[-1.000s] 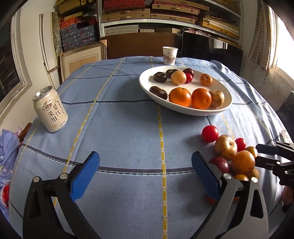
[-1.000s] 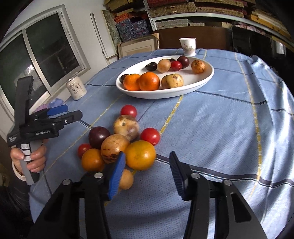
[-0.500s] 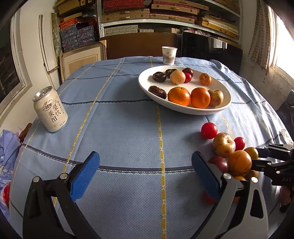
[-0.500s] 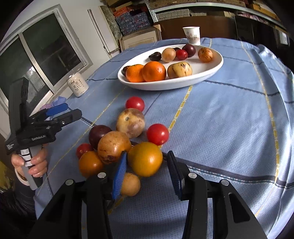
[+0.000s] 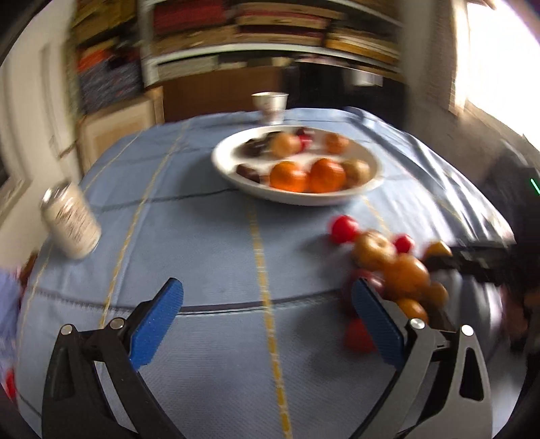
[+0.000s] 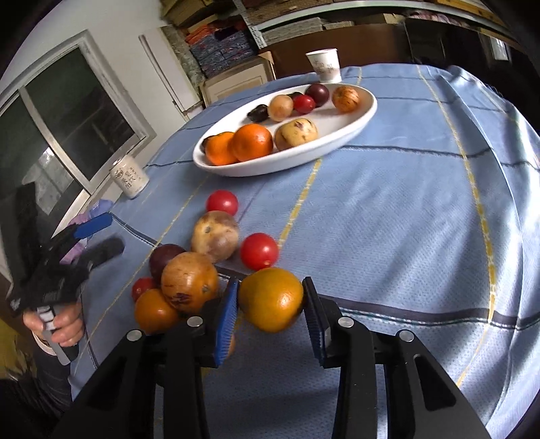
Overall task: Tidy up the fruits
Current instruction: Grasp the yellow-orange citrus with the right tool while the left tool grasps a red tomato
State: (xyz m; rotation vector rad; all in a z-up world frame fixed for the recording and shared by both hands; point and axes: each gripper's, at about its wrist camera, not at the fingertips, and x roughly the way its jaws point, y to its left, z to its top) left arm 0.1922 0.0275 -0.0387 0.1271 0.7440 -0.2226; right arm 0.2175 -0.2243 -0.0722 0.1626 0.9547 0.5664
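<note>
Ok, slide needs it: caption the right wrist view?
Right gripper closing on an orange beside loose fruit, white plate beyond.

A round table (image 6: 422, 189) draped in a blue cloth (image 5: 202, 236) with yellow and dark stripes fills the room's middle. Behind it, shelves (image 5: 270, 30) hold stacked boxes and folded fabric. A pale cabinet (image 6: 236, 81) and a brown panel (image 5: 219, 94) stand below them. A metal-framed window (image 6: 67, 121) with dark panes sits in a white wall (image 6: 111, 20). Bright daylight enters through another window (image 5: 492, 60).
</note>
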